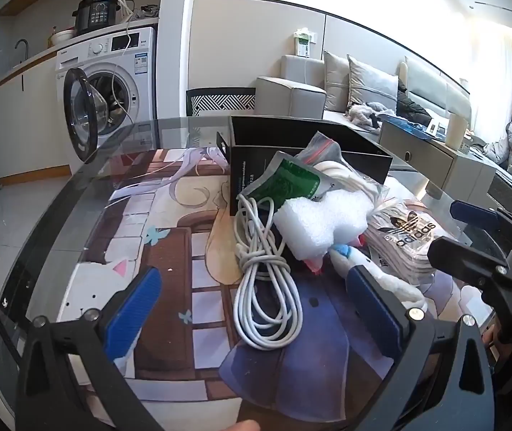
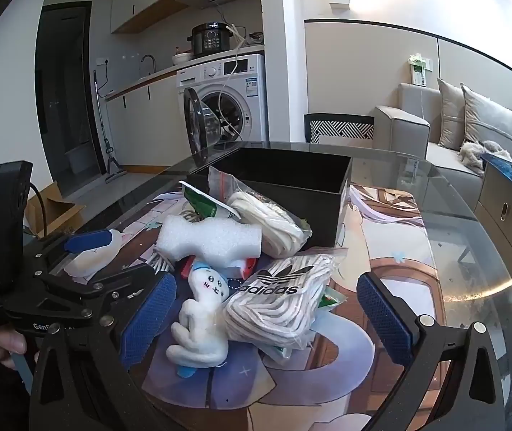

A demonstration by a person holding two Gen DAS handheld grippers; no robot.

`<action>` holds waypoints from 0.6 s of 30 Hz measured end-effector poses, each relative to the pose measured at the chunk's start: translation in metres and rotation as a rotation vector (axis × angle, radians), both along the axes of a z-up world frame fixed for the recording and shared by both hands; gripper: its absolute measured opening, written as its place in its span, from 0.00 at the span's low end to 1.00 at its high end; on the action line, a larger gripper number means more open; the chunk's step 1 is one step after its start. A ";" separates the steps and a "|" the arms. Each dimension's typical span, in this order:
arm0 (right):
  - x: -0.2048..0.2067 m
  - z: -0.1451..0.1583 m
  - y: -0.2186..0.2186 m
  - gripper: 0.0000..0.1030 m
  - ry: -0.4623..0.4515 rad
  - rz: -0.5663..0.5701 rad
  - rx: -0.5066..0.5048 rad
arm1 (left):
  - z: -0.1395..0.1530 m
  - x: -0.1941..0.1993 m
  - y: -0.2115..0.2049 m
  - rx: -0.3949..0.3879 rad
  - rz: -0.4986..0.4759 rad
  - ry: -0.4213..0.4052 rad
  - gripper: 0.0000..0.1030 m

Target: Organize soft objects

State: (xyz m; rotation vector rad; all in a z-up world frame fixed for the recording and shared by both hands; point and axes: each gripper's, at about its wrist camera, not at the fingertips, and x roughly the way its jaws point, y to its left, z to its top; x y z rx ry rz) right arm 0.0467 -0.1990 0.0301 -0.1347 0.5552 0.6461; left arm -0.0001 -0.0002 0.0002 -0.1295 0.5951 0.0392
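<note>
A white front-loading washing machine point(image 1: 112, 82) stands under a counter with its round door point(image 1: 82, 118) swung open. A black electric cooker point(image 1: 98, 12) sits on top. To the right, a grey sofa point(image 1: 327, 89) holds silver cushions point(image 1: 371, 82).

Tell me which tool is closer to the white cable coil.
Left. The left tool is open around the cable coil. The right tool is open further away, over the plush and adidas bag.
</note>
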 end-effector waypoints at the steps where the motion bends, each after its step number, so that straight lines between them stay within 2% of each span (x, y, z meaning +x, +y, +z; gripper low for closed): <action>1: 0.000 0.000 0.000 1.00 0.002 0.000 -0.004 | 0.000 0.000 0.000 -0.004 -0.001 0.001 1.00; 18: 0.005 -0.003 0.001 1.00 0.032 -0.015 -0.029 | 0.001 0.001 -0.004 0.015 -0.002 0.000 1.00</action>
